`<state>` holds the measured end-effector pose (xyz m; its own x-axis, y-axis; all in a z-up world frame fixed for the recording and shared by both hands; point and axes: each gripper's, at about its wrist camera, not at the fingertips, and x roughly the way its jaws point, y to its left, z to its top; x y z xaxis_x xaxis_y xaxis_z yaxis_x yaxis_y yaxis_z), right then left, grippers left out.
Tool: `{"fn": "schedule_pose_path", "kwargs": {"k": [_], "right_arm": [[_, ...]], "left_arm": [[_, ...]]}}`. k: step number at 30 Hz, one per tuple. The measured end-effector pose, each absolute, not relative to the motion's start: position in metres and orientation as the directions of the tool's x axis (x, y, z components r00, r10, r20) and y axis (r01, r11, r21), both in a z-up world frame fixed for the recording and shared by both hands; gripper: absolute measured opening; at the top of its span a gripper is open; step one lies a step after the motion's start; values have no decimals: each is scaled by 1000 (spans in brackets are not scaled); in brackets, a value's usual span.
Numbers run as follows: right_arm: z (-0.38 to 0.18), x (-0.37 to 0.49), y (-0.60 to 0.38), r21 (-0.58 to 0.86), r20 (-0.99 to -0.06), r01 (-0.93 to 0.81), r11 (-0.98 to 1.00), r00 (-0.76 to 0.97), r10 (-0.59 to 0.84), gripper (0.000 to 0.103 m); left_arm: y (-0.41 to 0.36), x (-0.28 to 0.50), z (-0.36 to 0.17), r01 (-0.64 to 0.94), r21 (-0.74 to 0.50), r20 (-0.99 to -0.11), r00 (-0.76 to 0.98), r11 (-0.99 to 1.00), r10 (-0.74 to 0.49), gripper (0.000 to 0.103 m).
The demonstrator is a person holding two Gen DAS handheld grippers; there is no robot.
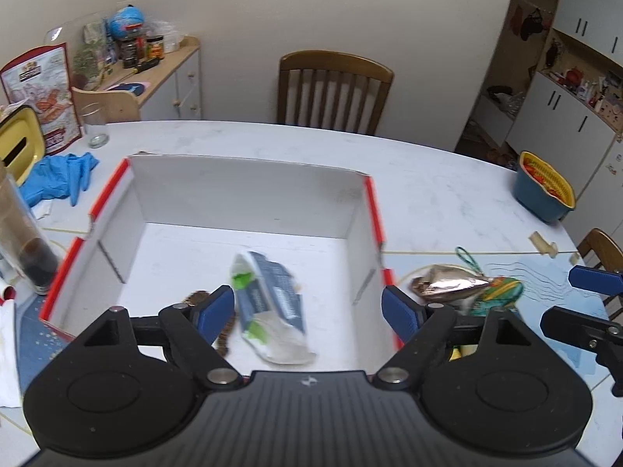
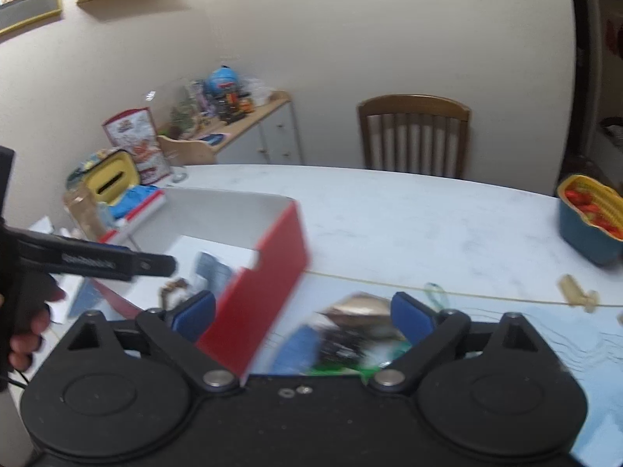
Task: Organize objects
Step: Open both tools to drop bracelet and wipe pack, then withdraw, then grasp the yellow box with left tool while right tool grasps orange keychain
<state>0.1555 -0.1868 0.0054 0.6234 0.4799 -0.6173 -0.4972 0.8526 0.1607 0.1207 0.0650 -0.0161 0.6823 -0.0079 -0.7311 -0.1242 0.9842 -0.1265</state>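
Over the box: I hold my left claw (image 1: 307,309) spread wide, nothing pinched.
Packet: blue-and-white packet (image 1: 268,303) lies flat on the floor of the red-edged box (image 1: 249,190), where sorted things collect, I judge.
Axis: its long side runs from the far wall toward me, leaning slightly right.
Right claw: my right claw (image 2: 303,321) is spread too, empty, above the loose wrappers (image 2: 350,330) on the bench (image 2: 409,214) beside the box.
Next: probably those wrappers.

No legible txt on pkgs or box.
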Motion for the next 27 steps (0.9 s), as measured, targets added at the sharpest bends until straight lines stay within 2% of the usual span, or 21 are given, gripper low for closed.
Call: {"fn": "schedule_pose_path", "kwargs": {"k": [11,27], "right_arm": [[-14,154,-261,134,-645,-413,901,654,396,98],[-54,146,-286,134,-719,-531,837,528,451,96]], "left_arm": [[5,125,-22,-73,-163,-731,679,984,-71,86],[-78,130,-65,-68,-102,-799,600,992,-41,86]]}}
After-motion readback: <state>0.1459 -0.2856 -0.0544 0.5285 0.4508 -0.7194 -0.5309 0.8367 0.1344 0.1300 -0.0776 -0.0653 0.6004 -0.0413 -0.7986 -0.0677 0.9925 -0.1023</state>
